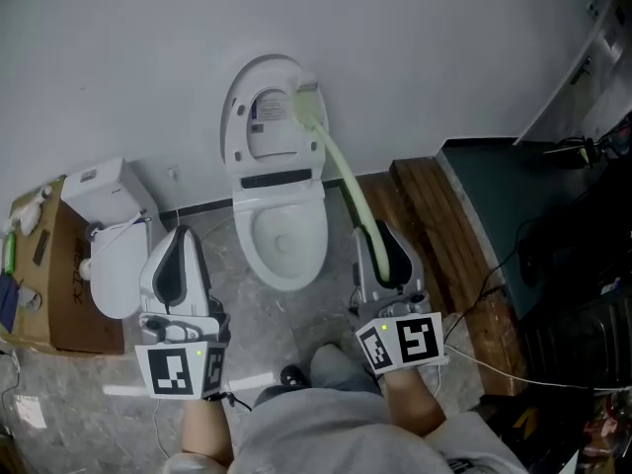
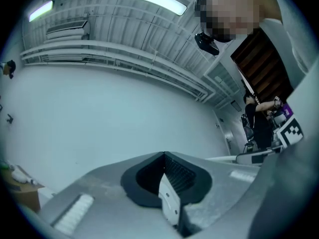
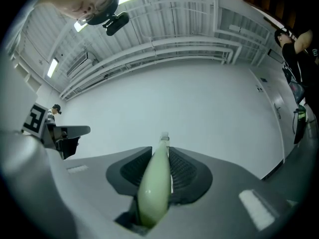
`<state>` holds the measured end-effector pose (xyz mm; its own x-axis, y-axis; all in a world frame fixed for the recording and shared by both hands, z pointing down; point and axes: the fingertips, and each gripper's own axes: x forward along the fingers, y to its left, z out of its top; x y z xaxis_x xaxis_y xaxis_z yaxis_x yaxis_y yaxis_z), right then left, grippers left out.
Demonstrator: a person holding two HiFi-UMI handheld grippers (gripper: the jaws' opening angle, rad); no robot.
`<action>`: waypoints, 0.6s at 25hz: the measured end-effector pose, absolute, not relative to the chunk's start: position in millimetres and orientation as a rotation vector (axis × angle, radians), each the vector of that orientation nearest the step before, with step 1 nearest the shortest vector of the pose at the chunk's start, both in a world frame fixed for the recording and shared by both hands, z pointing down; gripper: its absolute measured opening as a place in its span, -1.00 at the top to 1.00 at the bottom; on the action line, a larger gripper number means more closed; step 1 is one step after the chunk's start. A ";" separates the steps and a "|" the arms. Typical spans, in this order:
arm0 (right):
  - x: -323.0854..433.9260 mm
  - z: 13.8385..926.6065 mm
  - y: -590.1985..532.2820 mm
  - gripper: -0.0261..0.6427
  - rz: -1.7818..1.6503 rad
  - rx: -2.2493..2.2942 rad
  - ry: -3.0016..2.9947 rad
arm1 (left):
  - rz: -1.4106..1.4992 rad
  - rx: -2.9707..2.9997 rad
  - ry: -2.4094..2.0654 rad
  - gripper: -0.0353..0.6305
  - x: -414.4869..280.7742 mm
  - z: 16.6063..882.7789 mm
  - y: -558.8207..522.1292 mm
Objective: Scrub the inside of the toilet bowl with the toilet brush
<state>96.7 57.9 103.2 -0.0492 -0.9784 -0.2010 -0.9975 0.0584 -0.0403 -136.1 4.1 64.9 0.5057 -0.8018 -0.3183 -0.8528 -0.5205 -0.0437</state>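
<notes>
right gripper (image 1: pixel 380 253): clamps brush (image 1: pixel 336 161) handle | left gripper (image 1: pixel 179 265): closed, empty | risk: raised head near far lid (image 1: pixel 235 117) may strike it, miss bowl (image 1: pixel 249 250)

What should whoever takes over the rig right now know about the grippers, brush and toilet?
Right gripper: shut on the toilet brush handle.
Left gripper: shut, empty, held to the left of the toilet bowl.
Brush head is up in front of the raised lid, not in the bowl.
Done: brush in hand, lid up.
Left: lower the head into the bowl and scrub the inside.
</notes>
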 end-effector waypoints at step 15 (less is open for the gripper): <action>116.7 130.2 -65.3 0.61 0.046 -1.956 2.258 | 0.437 -2.586 1.442 0.88 -100.6 70.8 -102.8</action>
<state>116.7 -65.3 130.2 -0.1361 -0.9813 -0.1363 -0.9861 0.1475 -0.0772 -100.6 -102.8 70.8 0.4960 -0.8062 -0.3224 -0.8494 -0.5275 0.0122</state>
